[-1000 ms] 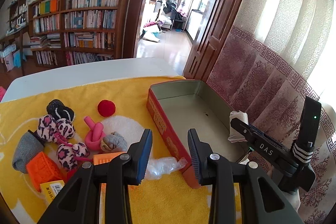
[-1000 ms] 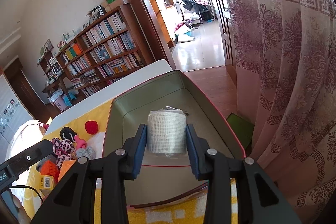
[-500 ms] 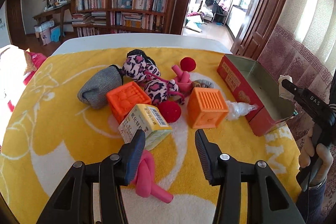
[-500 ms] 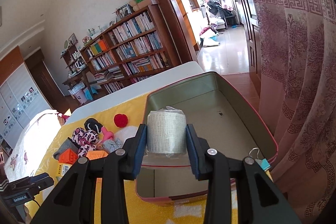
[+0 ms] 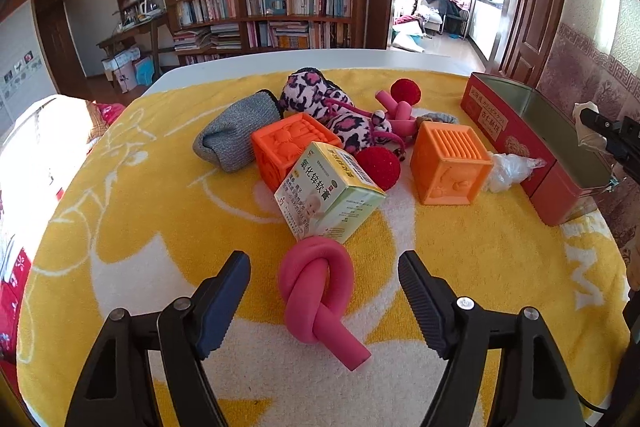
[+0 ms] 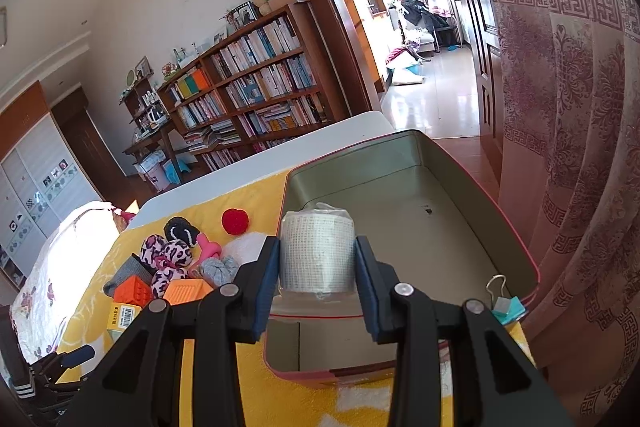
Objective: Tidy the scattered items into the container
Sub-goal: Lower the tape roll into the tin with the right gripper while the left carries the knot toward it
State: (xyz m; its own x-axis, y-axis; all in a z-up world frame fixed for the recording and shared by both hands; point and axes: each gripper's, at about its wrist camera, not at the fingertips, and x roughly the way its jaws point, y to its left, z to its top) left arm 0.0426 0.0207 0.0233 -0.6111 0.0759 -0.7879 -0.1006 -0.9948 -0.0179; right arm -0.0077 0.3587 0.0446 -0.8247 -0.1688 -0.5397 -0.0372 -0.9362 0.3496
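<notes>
Left tongs point(image 5: 324, 291) now opening, tin point(image 6: 460, 227) empty

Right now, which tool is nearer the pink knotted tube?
Left. The left tool straddles the pink knotted tube, its jaws opening, pads clear of it. The right tool grips a white roll over the tin.

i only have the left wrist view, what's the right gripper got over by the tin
Observer: A white gauze roll, pinched between the jaws of the right gripper above the tin's near end.
Operator: anything inside the tin yet
Observer: No. The tin has a bare floor apart from one small dark speck.
Operator: anything on its edge
Observer: A teal binder clip sits at its near corner, to the right of the jaws in the right wrist view.
</notes>
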